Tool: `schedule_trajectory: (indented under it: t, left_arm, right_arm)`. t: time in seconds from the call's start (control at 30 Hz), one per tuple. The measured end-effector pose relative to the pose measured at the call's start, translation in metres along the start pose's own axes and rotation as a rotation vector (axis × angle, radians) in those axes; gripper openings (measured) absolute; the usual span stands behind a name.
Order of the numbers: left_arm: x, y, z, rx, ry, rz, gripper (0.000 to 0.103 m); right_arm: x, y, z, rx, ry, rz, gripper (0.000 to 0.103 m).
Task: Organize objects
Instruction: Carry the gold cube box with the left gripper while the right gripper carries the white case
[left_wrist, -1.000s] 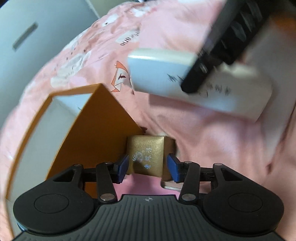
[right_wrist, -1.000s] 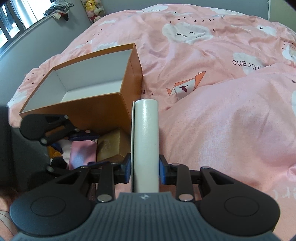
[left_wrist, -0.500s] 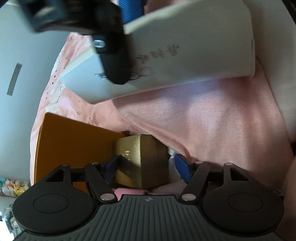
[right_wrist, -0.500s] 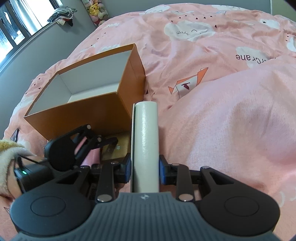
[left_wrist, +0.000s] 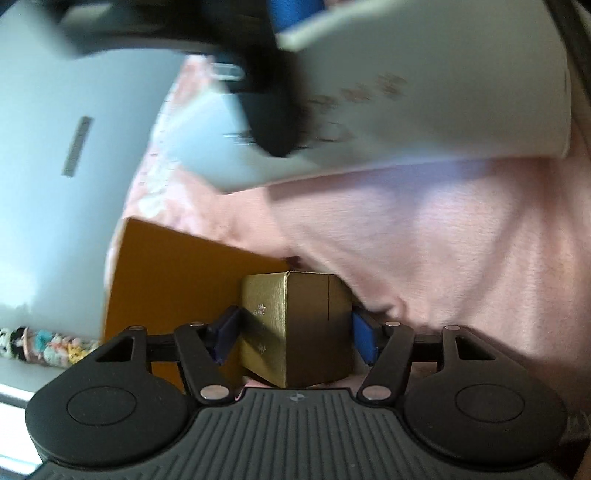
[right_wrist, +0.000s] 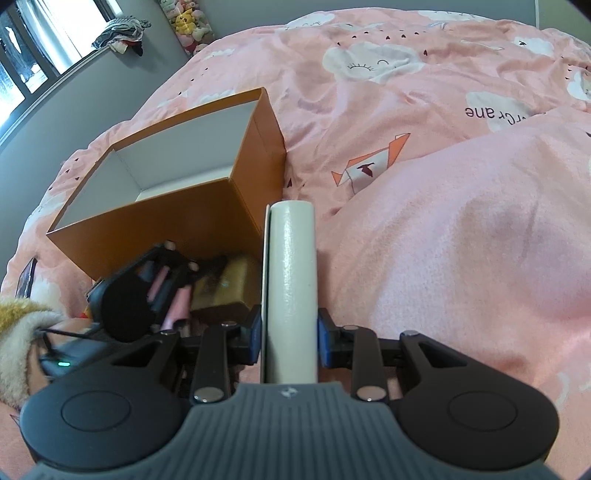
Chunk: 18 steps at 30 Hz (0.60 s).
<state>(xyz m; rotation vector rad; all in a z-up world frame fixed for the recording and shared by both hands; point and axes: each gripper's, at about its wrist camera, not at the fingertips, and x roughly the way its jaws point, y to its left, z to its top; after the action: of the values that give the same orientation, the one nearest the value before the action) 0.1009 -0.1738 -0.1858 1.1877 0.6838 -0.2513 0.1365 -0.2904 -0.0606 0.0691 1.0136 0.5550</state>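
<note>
My left gripper (left_wrist: 295, 334) stands around a small gold box (left_wrist: 295, 328); its right pad touches the box and a narrow gap shows at the left pad. The gold box (right_wrist: 225, 286) lies beside the open orange box (right_wrist: 162, 206), whose white inside looks empty. My right gripper (right_wrist: 290, 334) is shut on a white flat box (right_wrist: 291, 288) held edge-up above the bed. In the left wrist view that white box (left_wrist: 424, 103) and the right gripper hang blurred overhead. The left gripper also shows in the right wrist view (right_wrist: 147, 291).
A pink duvet (right_wrist: 443, 240) with cloud prints covers the bed. Pink items (right_wrist: 177, 302) lie by the gold box near the orange box's front wall. A sleeve (right_wrist: 18, 332) is at the left. Plush toys (right_wrist: 188, 26) and a window ledge are far back.
My left gripper has rolled and its fingers have spread wider around the gold box, then closed in toward it. The white box in my right gripper has moved over the left camera.
</note>
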Motion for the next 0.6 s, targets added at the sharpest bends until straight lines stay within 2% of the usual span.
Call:
schedule_trajectory:
  t: [0.1,0.27,0.37,0.6]
  left_arm:
    - [-0.013,0.02,-0.008,-0.074,-0.049,0.033,0.072]
    - [-0.035,0.071,-0.02,-0.302,-0.112,-0.07,0.072]
    - [-0.048,0.095,-0.03,-0.382,-0.161,-0.079,0.072]
    - [-0.082,0.121,-0.023,-0.543,-0.238,-0.101,0.072]
  right_arm:
    - [-0.002,0.001,0.001,-0.001,0.001,-0.008,0.031]
    - [-0.005,0.005,0.003,-0.002,0.002,-0.019,0.031]
    - [-0.009,0.01,0.005,-0.004,-0.002,-0.029,0.031]
    - [-0.032,0.027,0.017,-0.032,-0.059,-0.053,0.031]
